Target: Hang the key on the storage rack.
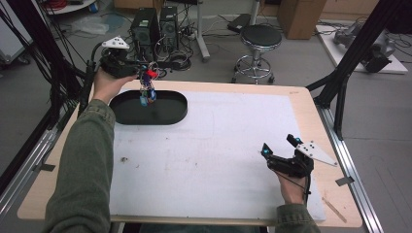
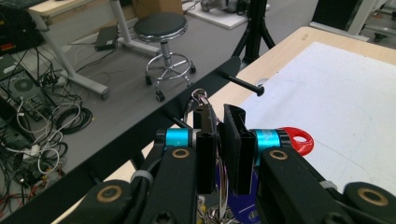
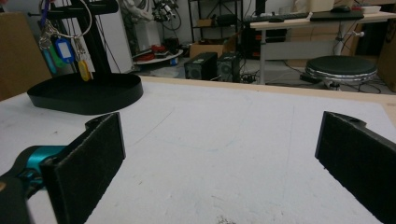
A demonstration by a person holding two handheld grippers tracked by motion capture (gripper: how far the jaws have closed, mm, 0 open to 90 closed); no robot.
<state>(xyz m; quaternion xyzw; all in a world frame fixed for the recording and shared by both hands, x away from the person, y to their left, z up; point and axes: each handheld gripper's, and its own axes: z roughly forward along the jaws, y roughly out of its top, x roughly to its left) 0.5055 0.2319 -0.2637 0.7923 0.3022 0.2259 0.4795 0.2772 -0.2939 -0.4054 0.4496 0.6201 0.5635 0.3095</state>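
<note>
keys (image 1: 147, 87) on a ring hang from the left gripper (image 1: 142, 73), whose jaws are clamped on the wire ring, as the left gripper view shows: the ring (image 2: 198, 100) rises between the two black pads, with a red tag (image 2: 296, 140) sticking out to one side and a blue one below. in the high view the bunch dangles over the black oval tray (image 1: 167, 116) at the far left of the counter (image 1: 301, 97), close to the base of a black stand. the right gripper view shows that stand (image 3: 95, 37) rising from the tray (image 3: 84, 98), with the bunch of tags (image 3: 65, 49) up near its arm. in the left gripper view a black peg (image 2: 240, 81) of the stand points out just beyond the jaws, and the ring is near it but not yet on it, as far as one can tell. so the pick-up looks done and the carry nearly so; what seems left is to slip the ring over the peg and let go. the right gripper (image 1: 281, 149) rests on the white mat (image 1: 218, 145) at the near right, well apart from the tray, its jaws wide apart with nothing between them.
</note>
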